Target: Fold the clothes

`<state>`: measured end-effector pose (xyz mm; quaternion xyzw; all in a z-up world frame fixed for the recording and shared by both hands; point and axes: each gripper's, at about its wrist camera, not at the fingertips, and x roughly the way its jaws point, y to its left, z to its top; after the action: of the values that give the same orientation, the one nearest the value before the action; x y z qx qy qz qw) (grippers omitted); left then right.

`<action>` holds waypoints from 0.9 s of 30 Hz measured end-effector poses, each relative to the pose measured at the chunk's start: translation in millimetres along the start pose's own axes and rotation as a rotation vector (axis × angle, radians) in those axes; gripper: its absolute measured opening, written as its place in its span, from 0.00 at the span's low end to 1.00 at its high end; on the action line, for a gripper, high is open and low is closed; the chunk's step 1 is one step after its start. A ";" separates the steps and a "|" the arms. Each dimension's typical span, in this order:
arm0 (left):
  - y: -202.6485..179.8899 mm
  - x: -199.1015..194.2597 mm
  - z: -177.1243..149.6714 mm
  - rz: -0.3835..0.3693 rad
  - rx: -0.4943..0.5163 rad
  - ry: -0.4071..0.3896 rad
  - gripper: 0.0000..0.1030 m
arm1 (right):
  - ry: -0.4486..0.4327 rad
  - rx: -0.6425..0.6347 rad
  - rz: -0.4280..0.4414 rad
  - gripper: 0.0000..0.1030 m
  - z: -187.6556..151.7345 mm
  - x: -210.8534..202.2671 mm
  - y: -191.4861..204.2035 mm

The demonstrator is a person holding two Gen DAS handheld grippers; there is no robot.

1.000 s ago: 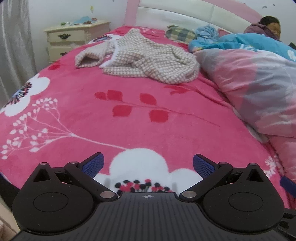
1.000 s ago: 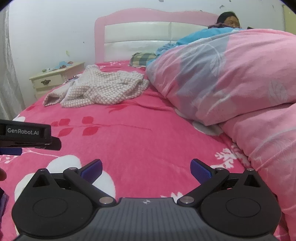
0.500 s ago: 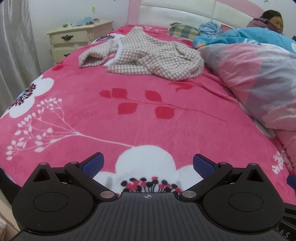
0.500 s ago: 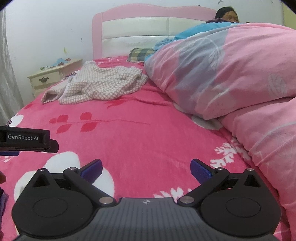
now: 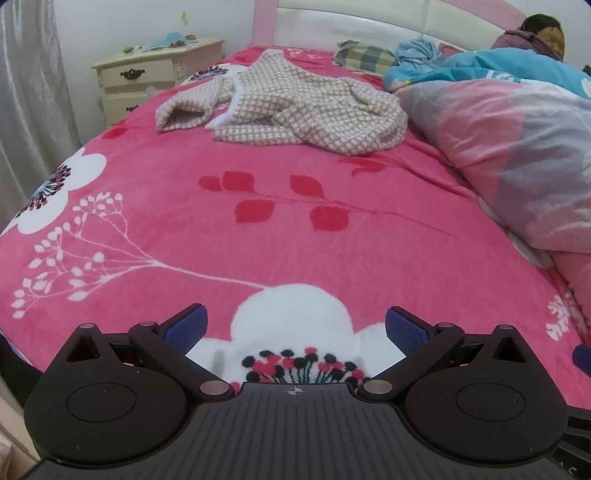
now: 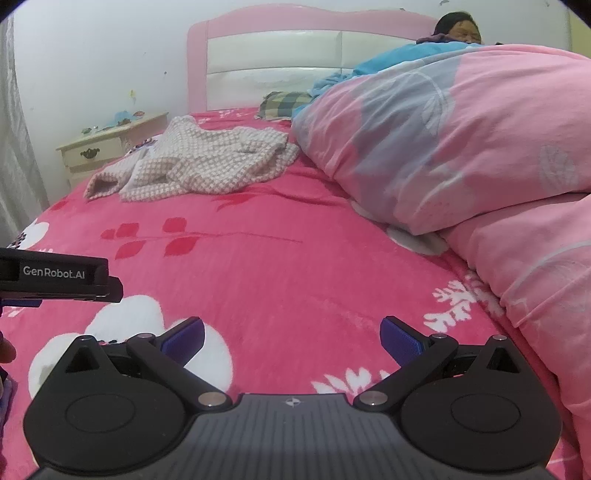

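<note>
A crumpled beige-and-white checked garment (image 5: 295,107) lies at the far end of the pink flowered bedspread (image 5: 258,229), one sleeve trailing to the left. The right wrist view shows the same garment (image 6: 207,162) far ahead at the left. My left gripper (image 5: 295,326) hovers low over the near end of the bed, open, with nothing between its blue pads. My right gripper (image 6: 291,334) is also open and empty, well short of the garment. The left gripper's black body (image 6: 55,275) enters the right wrist view from the left edge.
A thick pink and grey quilt (image 6: 461,147) is heaped along the right side of the bed, with a person (image 5: 543,33) lying under a blue cover by the headboard (image 6: 288,62). A checked pillow (image 5: 365,57) lies beyond the garment. A cream nightstand (image 5: 147,77) stands far left.
Both grippers have moved forward along the bed, so the checked garment looks nearer. Both stay open and empty.
</note>
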<state>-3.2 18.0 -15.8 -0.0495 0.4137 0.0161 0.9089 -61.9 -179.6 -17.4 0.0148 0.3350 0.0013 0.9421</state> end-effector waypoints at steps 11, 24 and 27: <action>1.1 1.1 -0.4 0.007 -0.004 -0.006 1.00 | 0.025 0.020 0.004 1.00 -3.3 3.3 -2.6; 15.3 5.0 -7.5 -0.013 0.007 0.014 1.00 | 0.084 -0.005 -0.001 1.00 -9.8 17.9 15.7; 20.6 6.8 -4.7 -0.002 0.023 0.013 1.00 | 0.092 -0.023 0.015 1.00 -12.5 19.3 18.6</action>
<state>-3.7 37.9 -25.6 -0.0399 0.4198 0.0101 0.9067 -54.7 -160.4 -38.7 0.0063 0.3777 0.0128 0.9258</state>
